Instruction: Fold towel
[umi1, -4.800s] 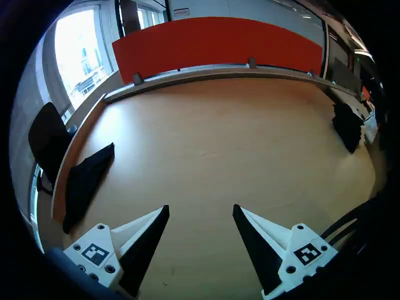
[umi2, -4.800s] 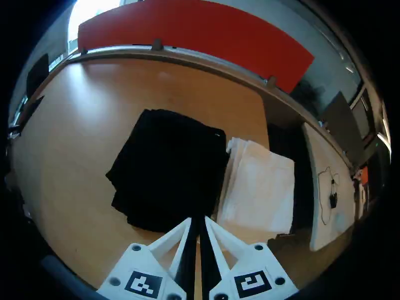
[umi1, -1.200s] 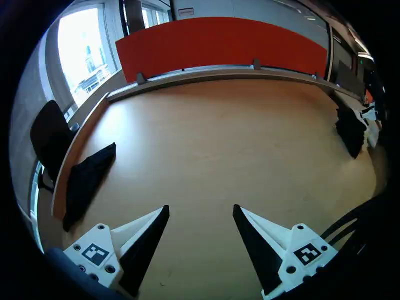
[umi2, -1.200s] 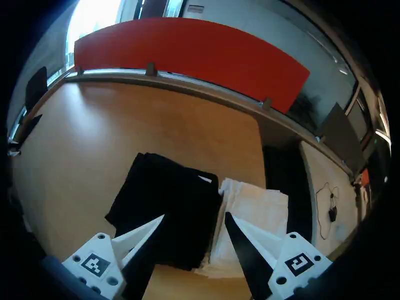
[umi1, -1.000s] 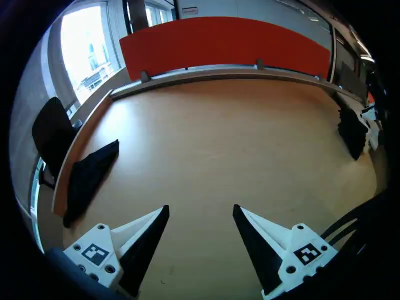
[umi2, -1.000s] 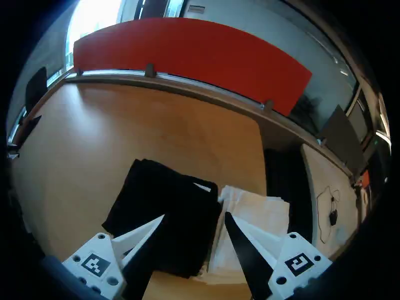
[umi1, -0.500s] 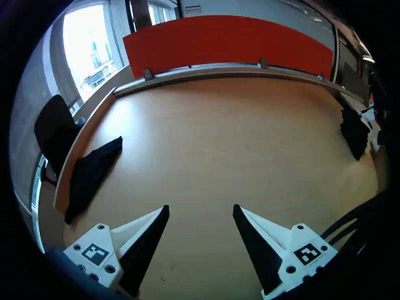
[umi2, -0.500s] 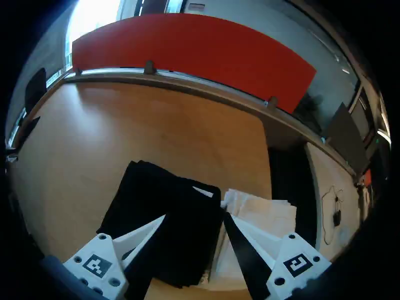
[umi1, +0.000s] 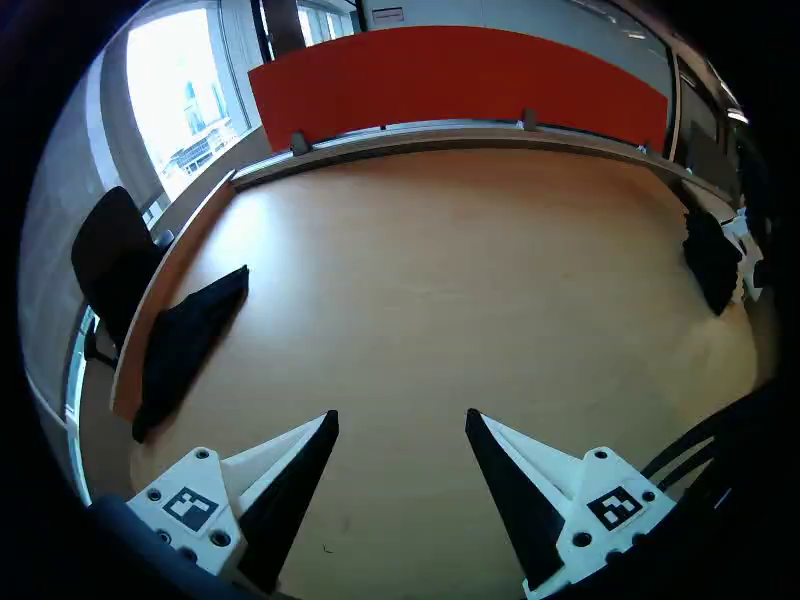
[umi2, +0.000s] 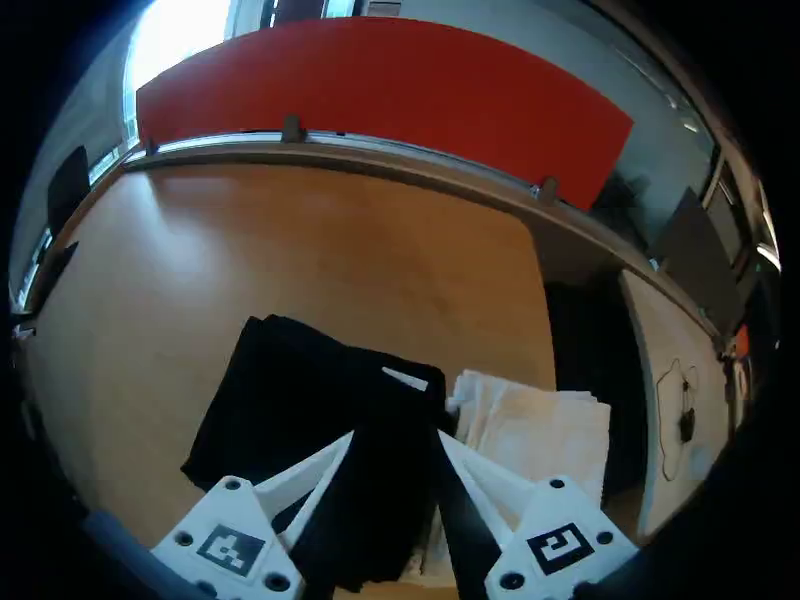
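Fingers (umi2: 478, 468) of the right gripper (umi2: 395, 437) sit low over a stack of black towel (umi2: 290, 395) near six o'clock in the right gripper view. They are set fairly close with black cloth lying between them, but the dark tips blend into the fabric, so I cannot tell whether both are pressing on it. A stack of white towels (umi2: 540, 430) lies just beside the black one, toward four o'clock, touching or nearly touching its edge. Across in the left gripper view, the left gripper (umi1: 400, 415) hovers with its fingers (umi1: 268, 466) wide apart over bare wooden surface (umi1: 450, 270) and nothing between them. A dark cloth (umi1: 190, 335) is draped at the surface's edge around nine o'clock, a dark heap (umi1: 712, 262) sits around three o'clock, and a red partition (umi1: 460, 75) runs along twelve o'clock. The step in hand looks like fetching a towel: taking hold of the top black layer, with the folding itself not yet begun. The next move likely calls for a firm pinch on one layer only, then carrying it over to the open area and spreading it flat, where the left gripper can take a corner.
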